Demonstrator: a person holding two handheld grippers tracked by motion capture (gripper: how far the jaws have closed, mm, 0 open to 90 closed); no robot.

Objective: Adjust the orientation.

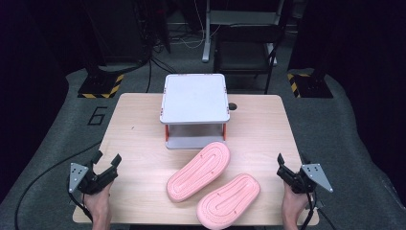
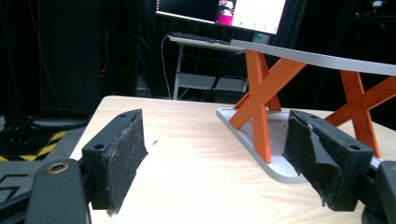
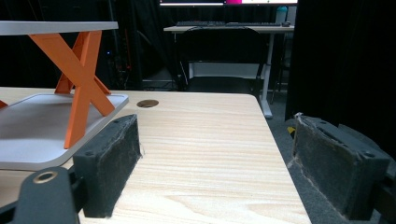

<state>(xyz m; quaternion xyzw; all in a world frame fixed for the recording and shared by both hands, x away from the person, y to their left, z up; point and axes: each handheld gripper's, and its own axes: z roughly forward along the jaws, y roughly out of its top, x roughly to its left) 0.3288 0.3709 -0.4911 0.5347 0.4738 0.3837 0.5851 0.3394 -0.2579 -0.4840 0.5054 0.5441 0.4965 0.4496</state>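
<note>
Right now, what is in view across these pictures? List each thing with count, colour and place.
slippers: two, pink, soles up, side by side on the table's near half.
shelf stand: one, grey top and base with orange X legs, at the table's far middle.
table: one, light wood, with a round hole near the far edge.
chair: one, dark, behind the table.
left gripper: one, black, open, at the near left corner.
right gripper: one, black, open, at the near right edge.
hands: two, holding the grippers.
</note>
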